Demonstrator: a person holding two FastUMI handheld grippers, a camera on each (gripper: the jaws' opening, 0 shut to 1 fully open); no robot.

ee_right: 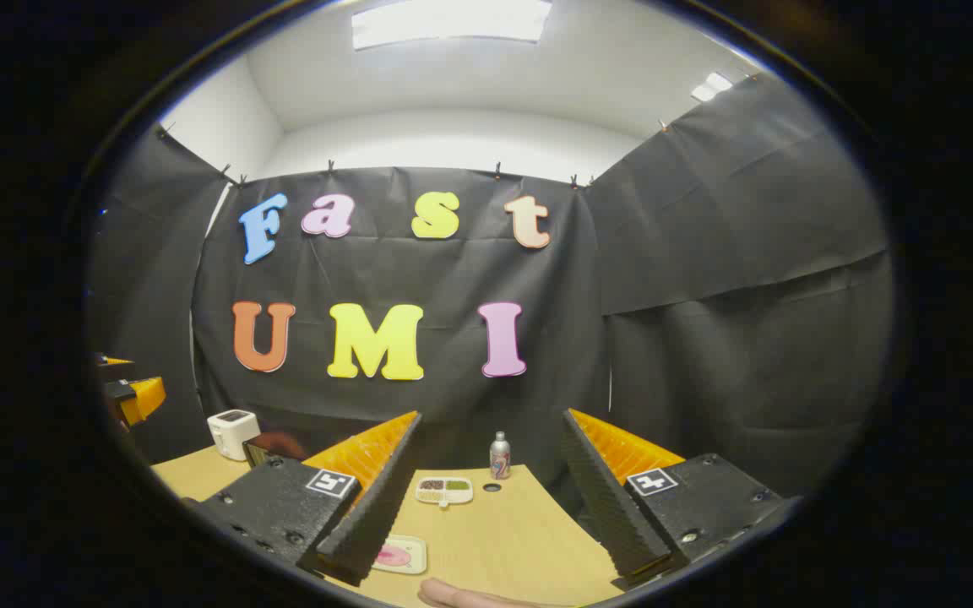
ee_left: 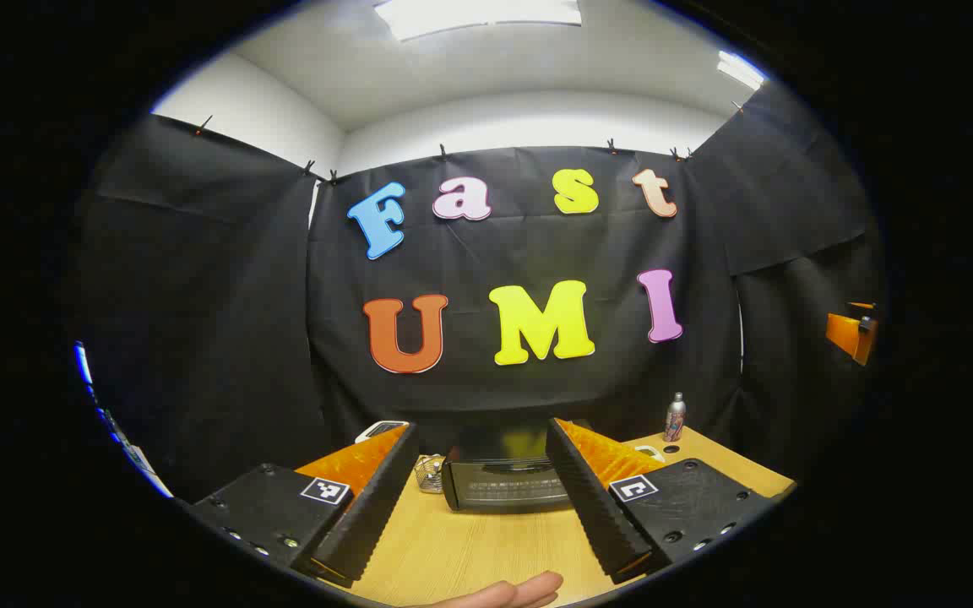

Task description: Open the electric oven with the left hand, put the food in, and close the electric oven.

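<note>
Two Grippers Poised Wide Before Shut Oven

Held both tools low over the wooden table (ee_left: 470, 549). Caught a bare fingertip (ee_left: 512, 591) at the near edge in the left gripper view, probably part of a hand resting on the tabletop. Carried the left gripper (ee_left: 482, 426) with jaws spread wide and nothing between them, lined up to frame the electric oven (ee_left: 508, 483) between the fingers. Read that as the aim for a reach at the door, given the task's assignment of that job to this hand. Found the oven farther back on the table, close to the black cloth, door up and closed. Noted a small wire basket (ee_left: 430, 473) just beside its left corner, a white appliance (ee_left: 381, 429) behind that, and a slim bottle (ee_left: 674, 417) off to the right, apparently well clear of the door's swing.

Held the right gripper (ee_right: 491, 415) equally wide and empty. Saw a small plate (ee_right: 398, 555) bearing a pink item near its left finger, likely the food awaiting pickup and set close on that side for an easy grab. Spotted a divided tray (ee_right: 444, 490) farther on, then the bottle beyond it near the cloth. Judged the opening step not yet begun.
</note>
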